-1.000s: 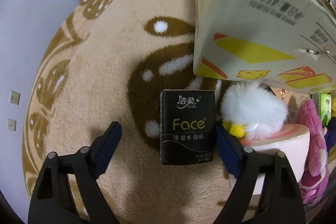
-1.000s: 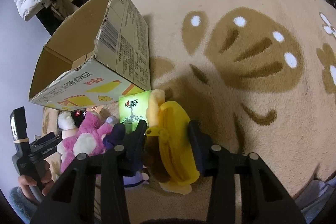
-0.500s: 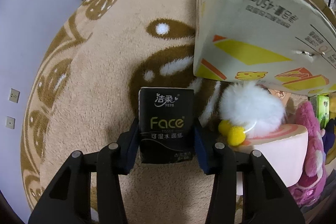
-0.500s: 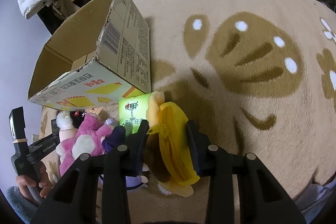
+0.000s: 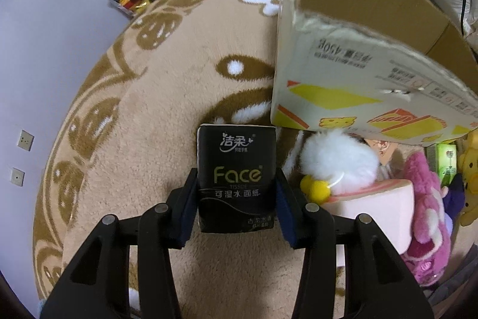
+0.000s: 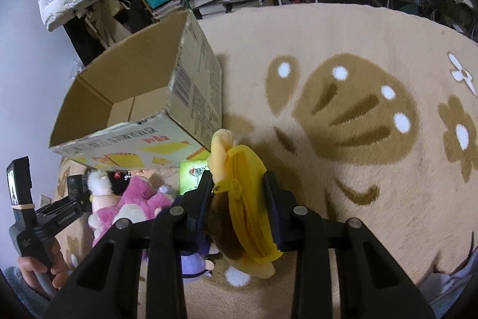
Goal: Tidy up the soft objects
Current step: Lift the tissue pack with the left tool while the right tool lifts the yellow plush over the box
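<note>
Left gripper (image 5: pixel 236 201) pinching black tissue pack (image 5: pixel 236 178) by its sides; light, squashy. Right gripper (image 6: pixel 237 199) squeezing yellow plush (image 6: pixel 242 193) mid-body; soft, floppy

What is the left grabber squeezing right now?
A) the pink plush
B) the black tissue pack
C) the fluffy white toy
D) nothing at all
B: in the left wrist view the left gripper has both pads pressed against the sides of the black tissue pack, while the fluffy white toy and the pink plush lie off to its right, untouched.
</note>
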`<control>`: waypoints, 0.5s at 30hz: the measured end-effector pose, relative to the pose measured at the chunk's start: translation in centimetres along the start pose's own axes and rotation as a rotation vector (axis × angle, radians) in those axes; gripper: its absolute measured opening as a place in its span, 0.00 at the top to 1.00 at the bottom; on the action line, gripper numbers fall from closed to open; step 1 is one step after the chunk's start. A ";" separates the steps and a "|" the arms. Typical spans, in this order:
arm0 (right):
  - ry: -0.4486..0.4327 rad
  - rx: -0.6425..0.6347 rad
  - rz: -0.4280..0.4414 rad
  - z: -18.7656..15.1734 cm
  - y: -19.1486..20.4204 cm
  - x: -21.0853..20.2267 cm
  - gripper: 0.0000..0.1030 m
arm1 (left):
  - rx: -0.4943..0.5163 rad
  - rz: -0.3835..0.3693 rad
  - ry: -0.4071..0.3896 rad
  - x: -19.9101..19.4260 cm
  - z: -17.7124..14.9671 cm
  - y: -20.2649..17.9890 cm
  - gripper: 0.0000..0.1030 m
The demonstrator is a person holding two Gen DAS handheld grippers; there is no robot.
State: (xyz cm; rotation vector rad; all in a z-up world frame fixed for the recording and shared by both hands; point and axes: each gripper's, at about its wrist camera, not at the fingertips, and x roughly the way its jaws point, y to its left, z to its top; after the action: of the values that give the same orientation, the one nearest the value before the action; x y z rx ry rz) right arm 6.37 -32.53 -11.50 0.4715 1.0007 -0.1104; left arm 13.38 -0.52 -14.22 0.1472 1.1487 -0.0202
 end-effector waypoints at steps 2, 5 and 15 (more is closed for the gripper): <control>-0.016 -0.001 0.001 -0.2 -0.2 -0.4 0.66 | -0.012 -0.004 -0.025 -0.8 -0.2 0.1 0.56; -0.044 -0.004 0.024 -0.3 -0.3 -1.1 0.66 | -0.025 -0.001 -0.054 -1.8 -0.5 0.4 0.56; -0.143 -0.017 0.087 -1.0 -0.1 -4.0 0.66 | -0.087 0.035 -0.247 -7.6 -1.8 2.0 0.56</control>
State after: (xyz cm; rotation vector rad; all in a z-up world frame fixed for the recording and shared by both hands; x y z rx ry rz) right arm 3.42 -32.68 -8.64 0.4839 0.8396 -0.0570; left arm 8.78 1.22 -7.82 0.0847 0.8986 0.0414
